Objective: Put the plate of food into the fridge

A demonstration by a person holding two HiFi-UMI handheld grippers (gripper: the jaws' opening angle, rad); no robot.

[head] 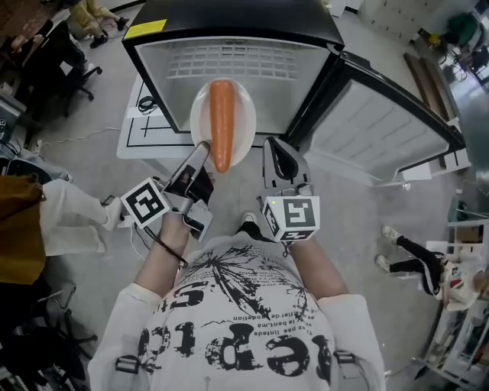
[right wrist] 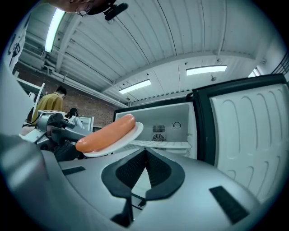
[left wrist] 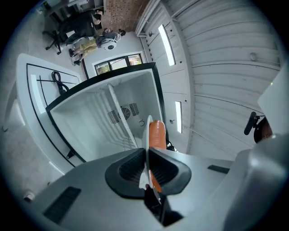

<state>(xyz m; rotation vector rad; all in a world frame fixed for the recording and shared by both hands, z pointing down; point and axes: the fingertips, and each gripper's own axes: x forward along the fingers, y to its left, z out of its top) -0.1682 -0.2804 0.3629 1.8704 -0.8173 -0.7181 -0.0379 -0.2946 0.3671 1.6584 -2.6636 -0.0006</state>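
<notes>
Your left gripper [head: 200, 150] is clamped on the near rim of the plate [head: 243, 114], with the sausage [head: 222, 122] lying lengthwise on it. Your right gripper [head: 275, 149] sits just right of the plate, jaws together, nothing in them. The plate hangs in the air right in front of the fridge [head: 229, 15], its far edge about at the fridge's mouth and not yet on the wire shelf [head: 244, 61]. The door [head: 382, 130] stands wide open to the fridge's right. My read: door open and plate in hand are done. Left to do: slide the plate onto the shelf, release it, back out, probably shut the door.
</notes>
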